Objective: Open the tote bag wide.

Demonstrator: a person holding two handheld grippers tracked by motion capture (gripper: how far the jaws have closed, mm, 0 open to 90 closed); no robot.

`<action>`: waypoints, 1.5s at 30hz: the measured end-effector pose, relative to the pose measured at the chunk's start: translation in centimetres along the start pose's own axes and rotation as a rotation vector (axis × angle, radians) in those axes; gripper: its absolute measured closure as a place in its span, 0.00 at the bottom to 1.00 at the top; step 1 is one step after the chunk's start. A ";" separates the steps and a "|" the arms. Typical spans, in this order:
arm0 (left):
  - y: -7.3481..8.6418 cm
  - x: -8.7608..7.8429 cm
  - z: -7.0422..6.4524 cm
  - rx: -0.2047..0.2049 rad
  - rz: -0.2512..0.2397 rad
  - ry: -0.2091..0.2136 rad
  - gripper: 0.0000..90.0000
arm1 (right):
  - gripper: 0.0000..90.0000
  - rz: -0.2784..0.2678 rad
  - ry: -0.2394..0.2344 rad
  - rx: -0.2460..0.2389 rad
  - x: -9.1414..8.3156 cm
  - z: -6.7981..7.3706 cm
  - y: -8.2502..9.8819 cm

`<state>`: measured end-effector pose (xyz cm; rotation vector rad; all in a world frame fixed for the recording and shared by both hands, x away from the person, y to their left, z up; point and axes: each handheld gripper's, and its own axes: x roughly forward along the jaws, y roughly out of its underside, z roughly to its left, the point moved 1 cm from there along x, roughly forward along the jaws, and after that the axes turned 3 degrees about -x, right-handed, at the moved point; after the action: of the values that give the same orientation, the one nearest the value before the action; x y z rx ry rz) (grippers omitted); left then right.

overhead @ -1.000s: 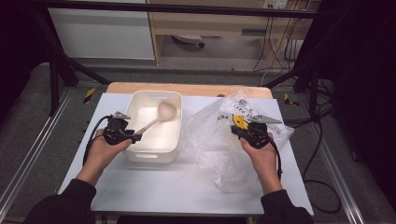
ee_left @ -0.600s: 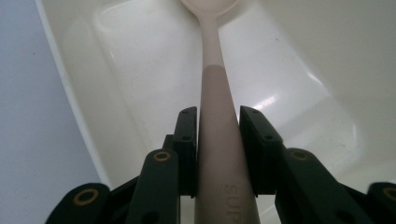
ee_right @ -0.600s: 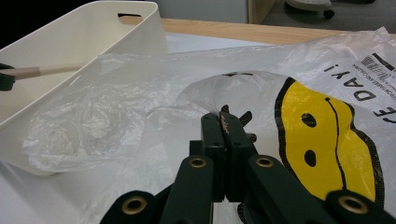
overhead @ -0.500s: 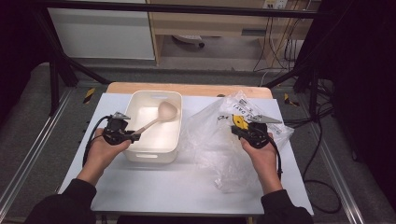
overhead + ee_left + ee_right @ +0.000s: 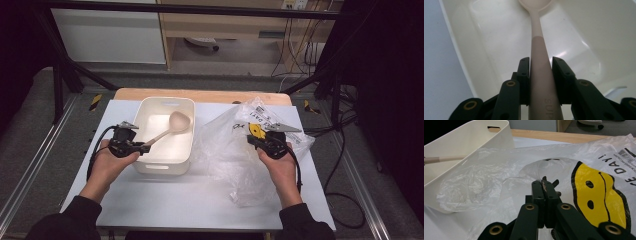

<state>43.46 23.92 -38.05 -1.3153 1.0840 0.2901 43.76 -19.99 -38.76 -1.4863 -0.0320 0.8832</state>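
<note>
Left gripper [image 5: 142,148]: centre-left of the high view, jaws just drawn in and now clamped on the spoon handle; in the left gripper view both pads press its sides.
Right gripper [image 5: 543,185]: centre-right of the high view, jaws pinched tight together on a fold of the bag.
Table [image 5: 165,200]: pale sheet across the middle of the high view, wooden strip along its far edge.
Plastic bag [image 5: 235,150]: clear, crumpled, right of centre, yellow smiley face beside the right gripper, one edge touching the tub.
Tub [image 5: 162,162]: white, rectangular, left of centre.
Spoon [image 5: 177,122]: beige, bowl over the tub's far half, handle slanting down-left over the rim.
</note>
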 end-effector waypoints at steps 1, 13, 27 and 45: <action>0.1 0.1 -0.1 0.002 0.001 -0.004 0.77 | 1.00 0.000 0.000 -0.001 0.0 0.0 0.0; -0.1 -0.2 -0.4 0.037 -0.010 0.006 0.74 | 1.00 0.000 0.000 0.001 0.0 -0.1 0.0; -0.7 0.5 -0.2 0.039 0.027 0.000 0.77 | 1.00 0.004 -0.002 0.004 0.1 0.0 0.0; -1.5 -3.2 -1.8 0.086 -0.137 -0.002 0.78 | 1.00 -0.007 -0.015 0.005 -0.2 0.0 -0.2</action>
<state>42.05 23.14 -34.40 -1.3049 0.9893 0.1411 43.73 -20.05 -38.53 -1.4742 -0.0456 0.8878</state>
